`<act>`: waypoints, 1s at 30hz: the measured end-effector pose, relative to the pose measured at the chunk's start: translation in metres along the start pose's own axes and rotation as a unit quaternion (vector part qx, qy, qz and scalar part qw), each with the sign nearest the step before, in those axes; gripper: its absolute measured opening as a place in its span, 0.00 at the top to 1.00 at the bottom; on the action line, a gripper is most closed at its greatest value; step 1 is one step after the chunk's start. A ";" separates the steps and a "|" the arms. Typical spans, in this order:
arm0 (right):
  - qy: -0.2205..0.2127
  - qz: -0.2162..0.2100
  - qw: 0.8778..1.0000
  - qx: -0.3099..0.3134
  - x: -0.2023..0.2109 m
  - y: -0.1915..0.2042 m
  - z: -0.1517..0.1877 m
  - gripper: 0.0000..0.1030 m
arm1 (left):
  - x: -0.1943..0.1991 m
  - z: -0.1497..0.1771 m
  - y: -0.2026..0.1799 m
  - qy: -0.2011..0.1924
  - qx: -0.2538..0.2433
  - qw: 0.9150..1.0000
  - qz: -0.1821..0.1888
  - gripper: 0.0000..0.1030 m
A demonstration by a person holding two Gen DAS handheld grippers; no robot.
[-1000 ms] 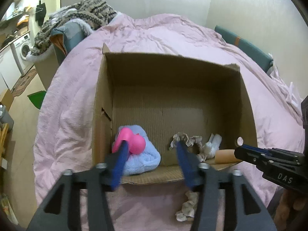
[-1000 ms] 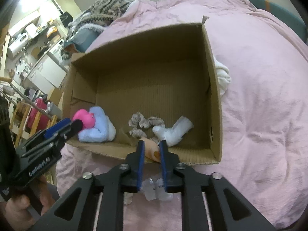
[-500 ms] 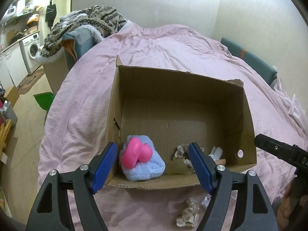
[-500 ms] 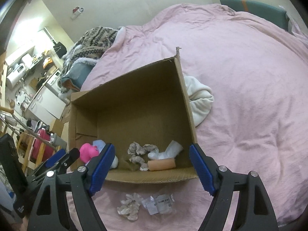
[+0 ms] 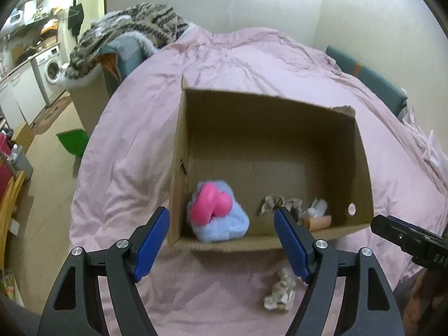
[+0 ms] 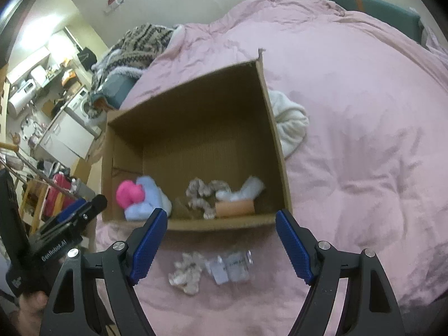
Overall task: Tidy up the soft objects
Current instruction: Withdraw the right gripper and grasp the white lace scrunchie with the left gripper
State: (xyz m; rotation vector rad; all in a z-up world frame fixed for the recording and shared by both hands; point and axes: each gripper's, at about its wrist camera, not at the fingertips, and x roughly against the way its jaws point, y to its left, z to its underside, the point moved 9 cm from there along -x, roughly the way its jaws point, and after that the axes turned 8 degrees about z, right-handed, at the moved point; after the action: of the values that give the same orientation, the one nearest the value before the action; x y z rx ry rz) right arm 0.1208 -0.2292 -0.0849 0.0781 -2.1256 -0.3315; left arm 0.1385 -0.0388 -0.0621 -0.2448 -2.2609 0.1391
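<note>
In the right wrist view, white lettering reading "GenRobot.AI" runs along the black body of the left gripper (image 6: 81,210). In the left wrist view, the black body of the right gripper (image 5: 392,228) carries pale letters "DAS", cut off at the frame edge. A clear packet (image 6: 231,266) on the bedcover bears print too blurred to read.

Home bedroom: pink duvet (image 5: 224,64), washing machine (image 5: 51,70) nearby.
</note>
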 end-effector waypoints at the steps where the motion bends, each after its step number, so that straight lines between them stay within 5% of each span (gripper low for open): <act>1: 0.005 0.002 1.000 0.002 -0.001 0.000 0.004 0.18 | 0.000 0.004 0.001 0.006 0.005 1.000 0.003 0.28; 12: 0.081 0.001 0.997 -0.008 -0.015 0.004 0.050 0.18 | 0.005 0.040 0.006 0.063 0.028 0.998 0.006 0.28; 22: 0.116 0.004 0.992 -0.052 -0.033 -0.008 0.056 0.18 | -0.005 0.059 -0.007 0.096 0.037 0.994 0.028 0.28; 30: 0.125 0.006 0.989 -0.076 -0.041 -0.015 0.056 0.18 | -0.035 0.085 -0.010 0.166 0.074 0.982 0.061 0.28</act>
State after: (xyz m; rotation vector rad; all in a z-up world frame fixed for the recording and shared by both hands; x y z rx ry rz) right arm 0.0949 -0.2250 -0.1509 0.0178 -1.8456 -0.4524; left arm 0.0948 -0.0576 -0.1410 -0.3031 -1.8949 0.3067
